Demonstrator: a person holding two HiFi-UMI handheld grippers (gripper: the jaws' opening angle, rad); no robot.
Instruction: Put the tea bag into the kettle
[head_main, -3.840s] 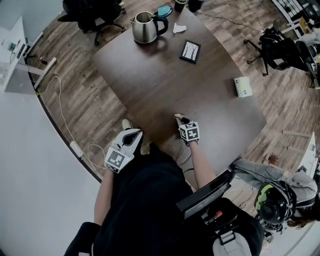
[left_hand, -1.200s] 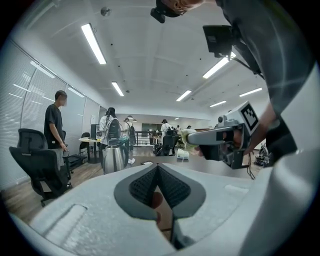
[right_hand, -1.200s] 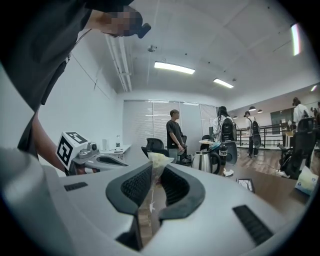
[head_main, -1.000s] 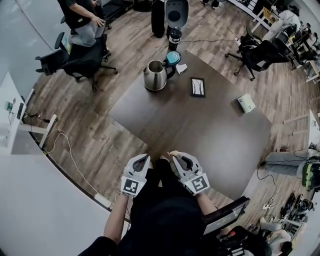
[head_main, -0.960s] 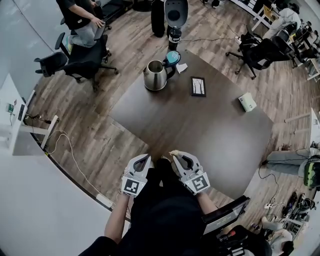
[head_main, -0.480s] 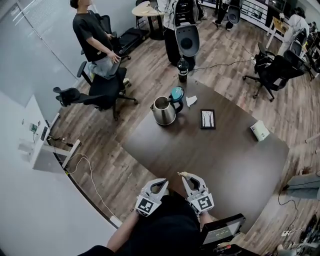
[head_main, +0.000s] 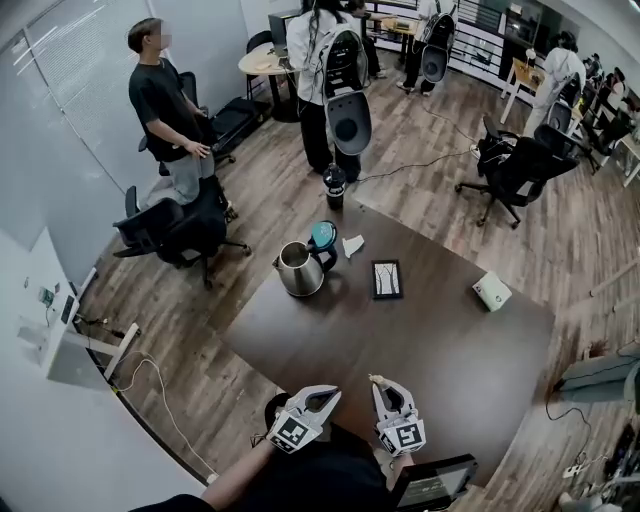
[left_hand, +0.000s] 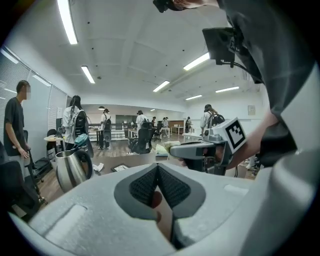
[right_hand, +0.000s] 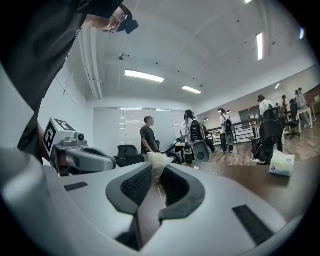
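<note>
The steel kettle (head_main: 298, 269) stands at the far left of the dark table (head_main: 450, 340), its teal lid (head_main: 324, 236) beside it. In the left gripper view the kettle (left_hand: 70, 169) shows at the left. My right gripper (head_main: 381, 384) hovers at the table's near edge, shut on a pale tea bag (right_hand: 155, 161) that sticks up from between its pads. Just left of it, my left gripper (head_main: 332, 394) is shut, with nothing seen between its jaws. From the left gripper view, the right gripper (left_hand: 176, 149) points left with the tea bag (left_hand: 167, 147) at its tip.
On the table lie a black framed picture (head_main: 386, 279), a crumpled white paper (head_main: 352, 245) and a white box (head_main: 491, 291). A dark bottle (head_main: 334, 186) stands on the floor beyond. Office chairs (head_main: 175, 230) and standing people (head_main: 165, 110) surround the far side.
The head view has tilted up, so more of the room and more people show. Both grippers stay side by side at the near table edge. The right one still holds the tea bag.
</note>
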